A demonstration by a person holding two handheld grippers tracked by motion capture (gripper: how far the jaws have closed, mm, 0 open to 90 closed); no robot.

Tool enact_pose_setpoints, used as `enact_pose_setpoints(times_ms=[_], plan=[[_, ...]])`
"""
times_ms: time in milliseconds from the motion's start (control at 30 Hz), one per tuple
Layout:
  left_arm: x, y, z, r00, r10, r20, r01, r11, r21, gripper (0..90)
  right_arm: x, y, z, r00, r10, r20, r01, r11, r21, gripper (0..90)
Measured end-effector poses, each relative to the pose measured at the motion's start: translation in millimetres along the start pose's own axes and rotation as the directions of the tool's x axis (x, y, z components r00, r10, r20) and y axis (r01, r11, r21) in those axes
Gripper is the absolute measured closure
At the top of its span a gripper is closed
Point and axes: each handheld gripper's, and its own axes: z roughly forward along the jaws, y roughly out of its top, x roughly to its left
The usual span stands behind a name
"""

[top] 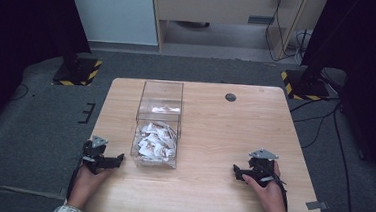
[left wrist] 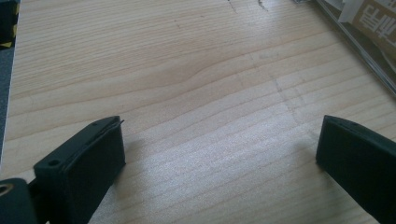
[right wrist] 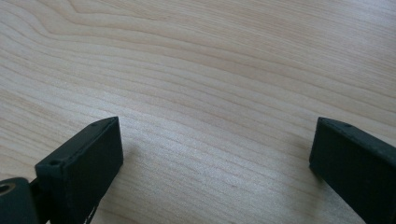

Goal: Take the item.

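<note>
The right gripper (right wrist: 217,154) is seen low over the tabletop (right wrist: 210,60). Its two black jaws are spread wide, with bare wood grain between them

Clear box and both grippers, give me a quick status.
Left gripper open, empty, beside clear box. Right gripper open, empty, on bare table. Box holds paper packets. Nothing in the way.
</note>
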Motion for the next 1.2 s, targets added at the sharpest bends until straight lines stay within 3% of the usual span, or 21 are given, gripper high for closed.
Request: enact_pose_setpoints(times_ms=[467,733,1200], plan=[[-1.8,-1.0,-0.7,0.9994,-0.025,-0.022,0.025,0.9997,0.003,0.0,1.5,1.8,1.6,0.9998,0.013,0.014,-0.013,1.0,0.001,3.4],[-2.0,-0.8,-0.6,0.9994,-0.026,-0.023,0.026,0.9996,0.003,0.0,2.2,5.7,-3.0,0.9988,0.044,-0.022,-0.044,0.999,-0.01,7.4],[-2.0,0.5,0.8,0.9997,-0.016,-0.015,0.017,0.9999,0.003,0.0,18.0,36.7,-18.7,0.9992,-0.023,-0.033,0.022,0.999,-0.028,14.1]])
